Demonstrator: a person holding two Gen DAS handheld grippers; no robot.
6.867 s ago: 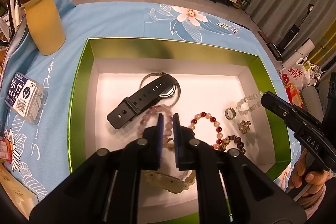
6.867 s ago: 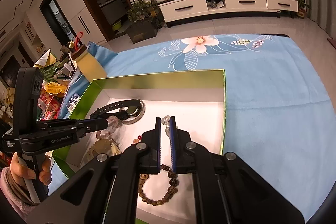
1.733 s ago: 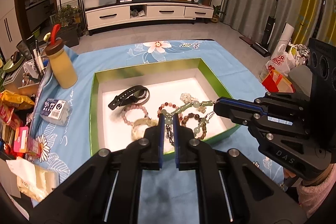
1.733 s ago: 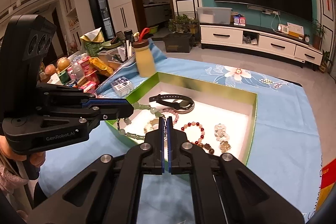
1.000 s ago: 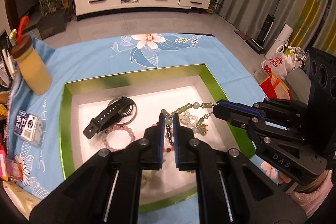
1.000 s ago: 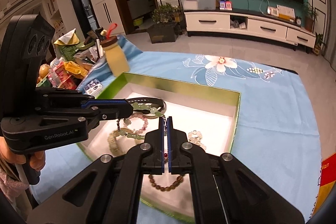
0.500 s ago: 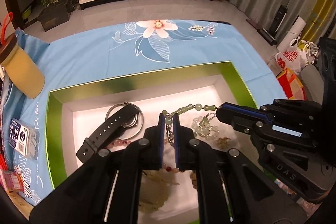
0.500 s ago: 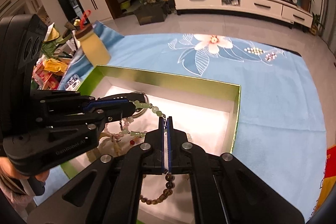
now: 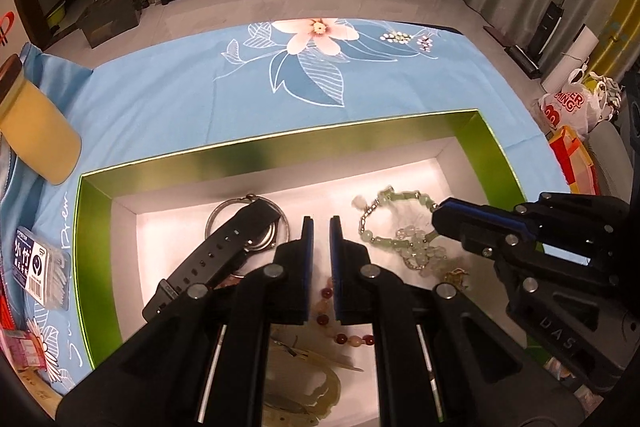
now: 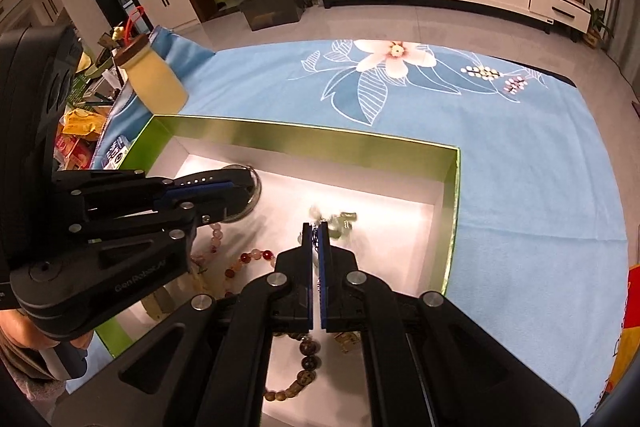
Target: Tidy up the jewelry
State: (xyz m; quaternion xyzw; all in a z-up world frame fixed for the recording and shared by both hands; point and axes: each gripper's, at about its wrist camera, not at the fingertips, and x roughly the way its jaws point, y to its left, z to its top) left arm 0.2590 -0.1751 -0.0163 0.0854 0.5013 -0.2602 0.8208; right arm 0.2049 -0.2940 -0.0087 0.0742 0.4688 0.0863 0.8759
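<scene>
**Green necklace being laid into the box**

The right gripper (image 10: 320,227) is clamped on the pale green bead necklace (image 9: 394,197). A thin stretch of the strand shows pinched between its blue pads, low over the box floor. The grip is probably on the string rather than on a bead, so that the beads can hang free and settle where the gripper lowers them.

The left gripper (image 9: 319,223) is closed as well, with only a narrow slit between the pads and nothing visible in it. The necklace's whitish end lies just beside its tip, not in it.

The necklace drapes in a loose arc across the far right part of the shallow white-floored cardboard box with shiny green walls (image 9: 280,151). Part of it rests on a heap of clear glassy beads (image 9: 416,247). That spot looks chosen to keep the long strand away from the other pieces, so it does not tangle with them.

The other pieces:
- A black-strapped wristwatch (image 9: 224,247) lies over a thin metal bangle (image 9: 248,201) in the box's far left part.
- A bracelet of red and pale round beads (image 9: 326,293) sits at the box's middle.
- A brown wooden-bead bracelet (image 10: 308,363) lies towards the box's near edge.

The box itself stands on a light blue cloth printed with a large flower (image 9: 180,95). A yellow jar with a dark lid (image 9: 36,143) stands beyond the box's left corner.

My reading is that the placing step is nearly done. What remains is for the right gripper to let go and lift clear without dragging the strand.
</scene>
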